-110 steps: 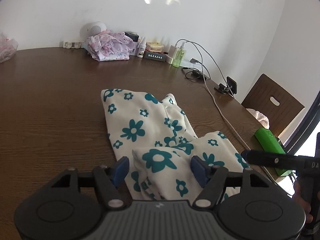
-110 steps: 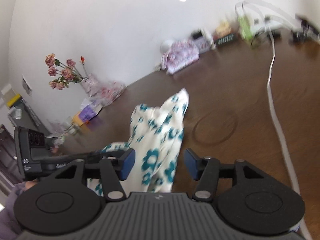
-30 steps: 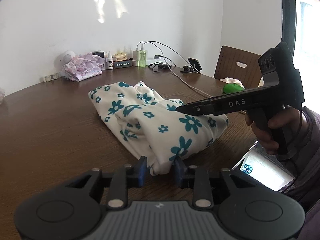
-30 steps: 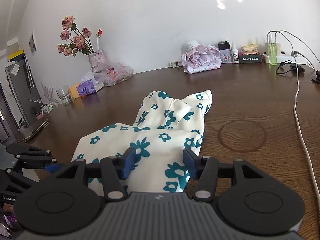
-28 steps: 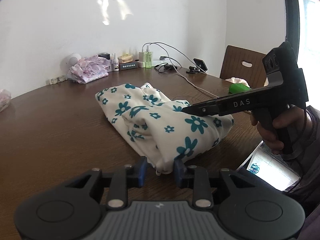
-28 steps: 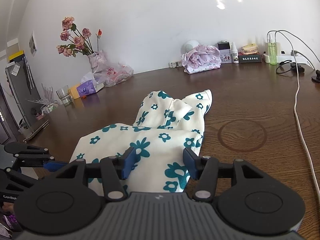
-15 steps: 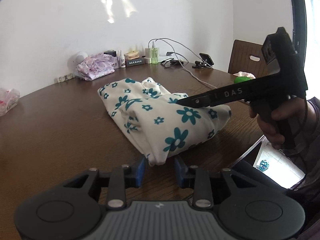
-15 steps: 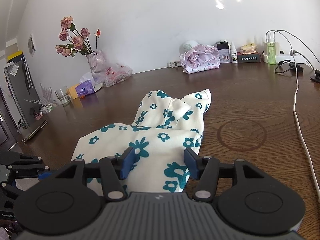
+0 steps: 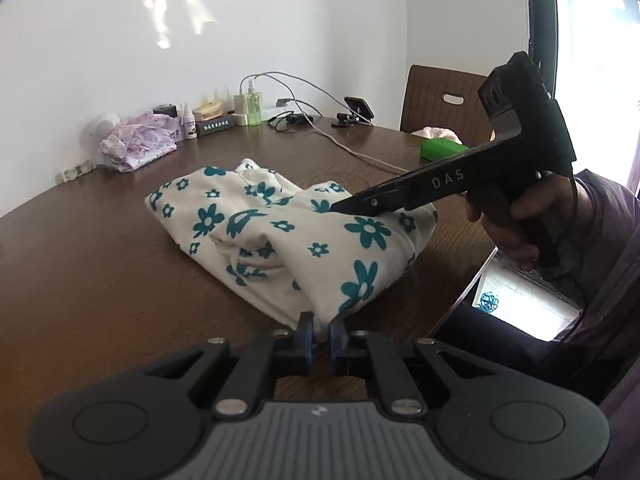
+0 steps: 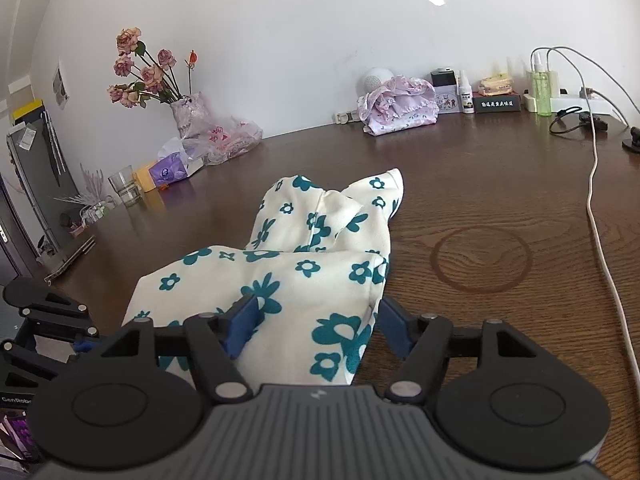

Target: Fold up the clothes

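Floral garment (image 9: pixel 296 236) bunched on wooden table (image 9: pixel 80 280); left gripper (image 9: pixel 320 334) clenched on its near corner, right gripper (image 10: pixel 316 324) splayed wide over it.

**Hidden and cropped regions**

The floral garment's (image 10: pixel 280 280) near hem passed beneath the right gripper's (image 10: pixel 316 330) housing. The left gripper (image 10: pixel 44 336) was cropped at the frame edge. Box label text (image 10: pixel 497 103) was too small to read.

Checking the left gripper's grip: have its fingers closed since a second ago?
Yes. The left gripper fingers have drawn inward, now shut on the floral cloth corner lying on the table.
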Available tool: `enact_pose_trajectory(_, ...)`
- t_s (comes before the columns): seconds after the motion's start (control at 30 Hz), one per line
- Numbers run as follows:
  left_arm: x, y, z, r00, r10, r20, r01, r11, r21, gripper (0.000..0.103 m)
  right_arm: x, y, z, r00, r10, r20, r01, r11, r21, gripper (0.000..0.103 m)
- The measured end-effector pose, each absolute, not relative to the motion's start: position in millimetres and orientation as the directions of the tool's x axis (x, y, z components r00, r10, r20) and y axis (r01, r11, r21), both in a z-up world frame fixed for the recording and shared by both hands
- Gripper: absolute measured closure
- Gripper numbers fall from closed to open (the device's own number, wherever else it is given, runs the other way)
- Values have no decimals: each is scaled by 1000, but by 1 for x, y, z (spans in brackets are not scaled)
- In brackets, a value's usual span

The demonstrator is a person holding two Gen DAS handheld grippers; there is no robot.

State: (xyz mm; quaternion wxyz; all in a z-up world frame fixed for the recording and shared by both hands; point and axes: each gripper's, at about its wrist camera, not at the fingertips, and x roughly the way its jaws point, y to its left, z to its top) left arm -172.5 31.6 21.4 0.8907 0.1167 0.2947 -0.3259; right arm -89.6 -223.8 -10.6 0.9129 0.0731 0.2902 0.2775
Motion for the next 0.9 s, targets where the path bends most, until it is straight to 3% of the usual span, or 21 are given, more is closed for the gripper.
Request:
enact_pose_trajectory(0.1, -175, 57, 44, 661, -534, -527, 615, 788, -27, 90, -90, -223, -10, 681, 545, -489, -469, 837, 280, 36)
enact_pose_trajectory(0.17, -175, 69, 65, 777, -438, -451, 483, 875, -18, 74, -90, -222, -8, 682, 542, -491, -471, 839, 273, 36)
enact_pose_trajectory(0.2, -172, 70, 74, 822, -375, -429, 412, 911, -8, 61, -90, -221, -6, 683, 540, -492, -472, 840, 266, 37)
enact_pose_trajectory(0.23, -168, 66, 81, 856, -316, -409, 347, 938, 2, 59, -91, -220, -4, 685, 536, -493, -475, 842, 255, 37)
enact_pose_trajectory(0.3, -156, 50, 83, 869, -294, -397, 310, 950, -24, 59, -91, -218, 1, 690, 532, -491, -481, 844, 239, 38)
enact_pose_trajectory(0.4, -129, 20, 69, 822, -363, -438, 362, 928, -90, 57, -94, -219, 8, 707, 523, -476, -478, 849, 223, 43)
enact_pose_trajectory(0.47, -117, 2, 53, 796, -365, -482, 369, 925, -92, 59, -96, -224, 12, 723, 514, -462, -466, 856, 224, 60)
enact_pose_trajectory(0.5, -115, -2, 47, 788, -362, -498, 369, 925, -88, 61, -96, -227, 13, 726, 512, -459, -461, 858, 228, 76)
enact_pose_trajectory(0.53, -113, -6, 40, 779, -360, -514, 370, 925, -87, 63, -96, -230, 14, 729, 510, -456, -455, 859, 233, 84)
enact_pose_trajectory(0.9, -115, 5, 11, 781, -345, -520, 332, 935, -122, 64, -84, -203, 1, 693, 527, -493, -506, 842, 188, 85)
